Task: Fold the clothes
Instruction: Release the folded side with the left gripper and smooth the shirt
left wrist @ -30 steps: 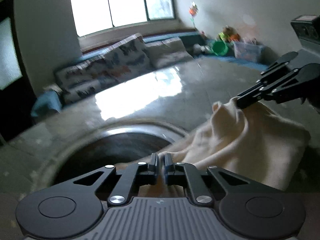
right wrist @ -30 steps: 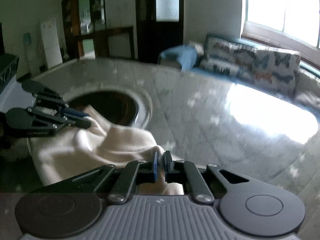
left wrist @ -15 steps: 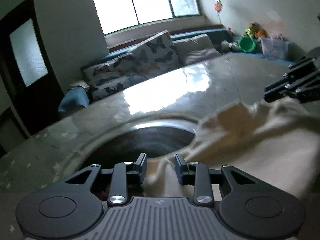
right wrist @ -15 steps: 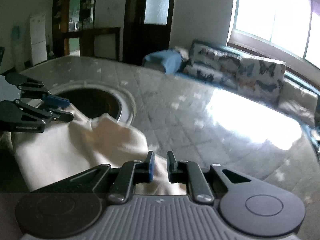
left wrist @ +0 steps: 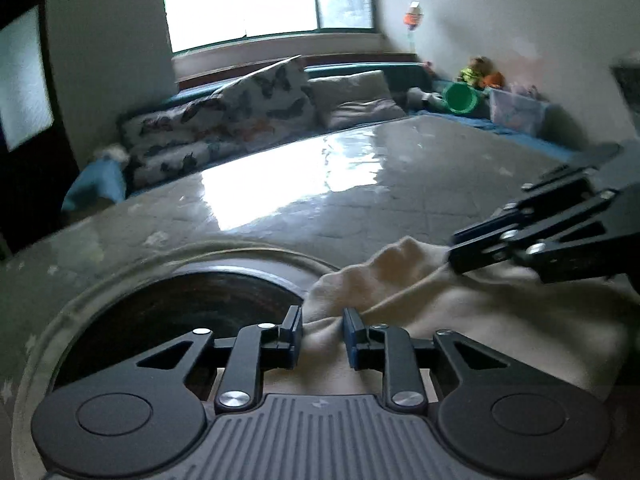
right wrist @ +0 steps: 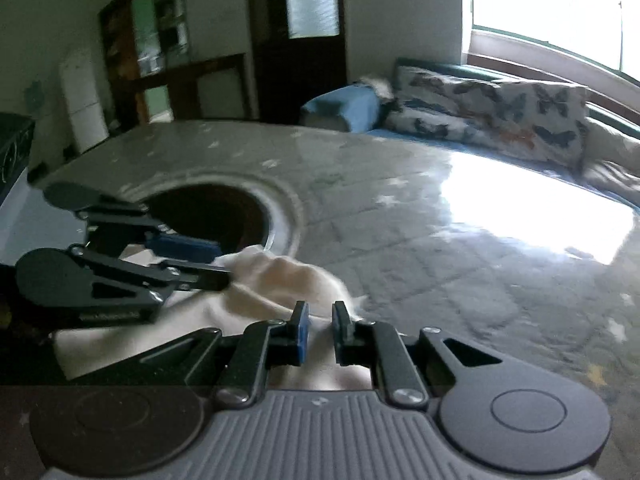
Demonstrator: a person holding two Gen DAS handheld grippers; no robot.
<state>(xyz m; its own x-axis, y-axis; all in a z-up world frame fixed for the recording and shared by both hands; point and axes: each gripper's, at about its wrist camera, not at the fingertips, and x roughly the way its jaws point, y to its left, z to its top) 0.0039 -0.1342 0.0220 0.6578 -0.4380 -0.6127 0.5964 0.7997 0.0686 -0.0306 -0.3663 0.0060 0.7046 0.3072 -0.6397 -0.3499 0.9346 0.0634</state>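
Two hand-held grippers work a cream garment [left wrist: 472,312] bunched on a glossy grey table [left wrist: 360,184], beside a dark round opening [left wrist: 180,312]; the left gripper [left wrist: 322,334] has cloth between jaws that are closing, pads apart; the right gripper [right wrist: 318,334] stands slightly parted over a fold; a fold looks just laid, so regripping an edge likely comes next.

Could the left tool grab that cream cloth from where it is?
Probably yes. The cream cloth already lies between the left tool's closing jaws, with nothing blocking it; the right tool sits farther along the same cloth.
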